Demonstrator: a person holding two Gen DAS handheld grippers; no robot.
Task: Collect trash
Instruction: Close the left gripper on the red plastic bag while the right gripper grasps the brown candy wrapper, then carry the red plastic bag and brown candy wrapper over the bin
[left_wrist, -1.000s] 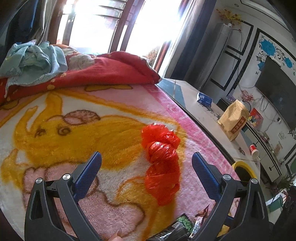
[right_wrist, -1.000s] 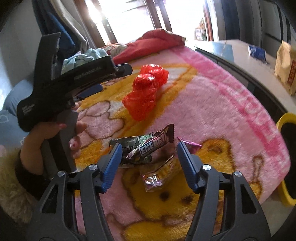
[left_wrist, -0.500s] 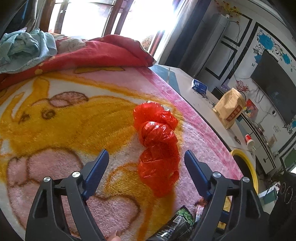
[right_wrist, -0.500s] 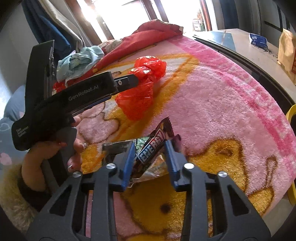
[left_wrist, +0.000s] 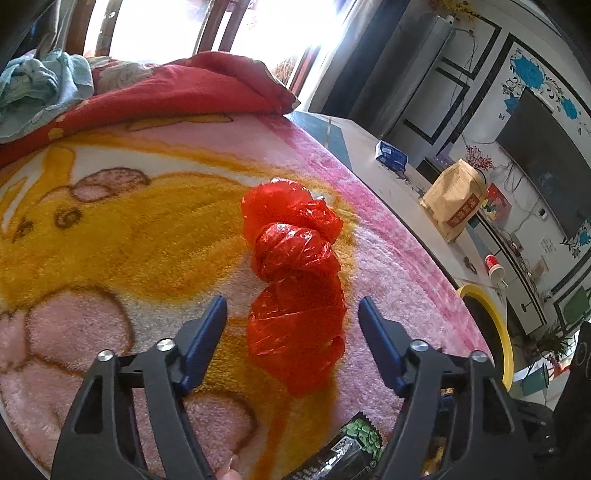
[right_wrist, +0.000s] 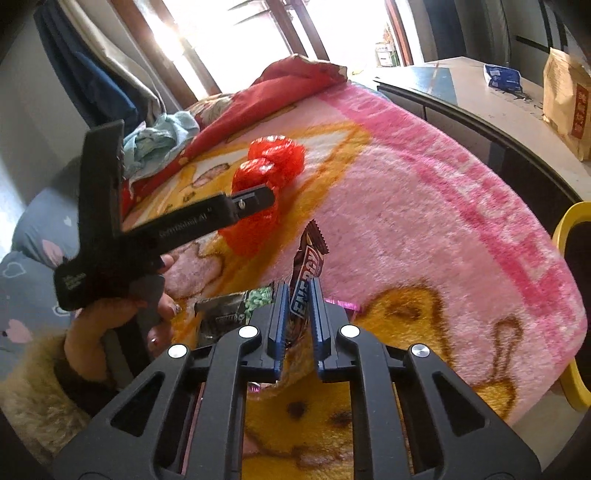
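Wrapper (right_wrist: 306, 273) upright in right gripper (right_wrist: 297, 314)

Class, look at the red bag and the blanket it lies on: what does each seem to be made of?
Red bag: apparently thin plastic film, glossy and translucent, sharply crinkled with bright glints. Blanket: probably plush fleece, matt, with a fuzzy pile visible.
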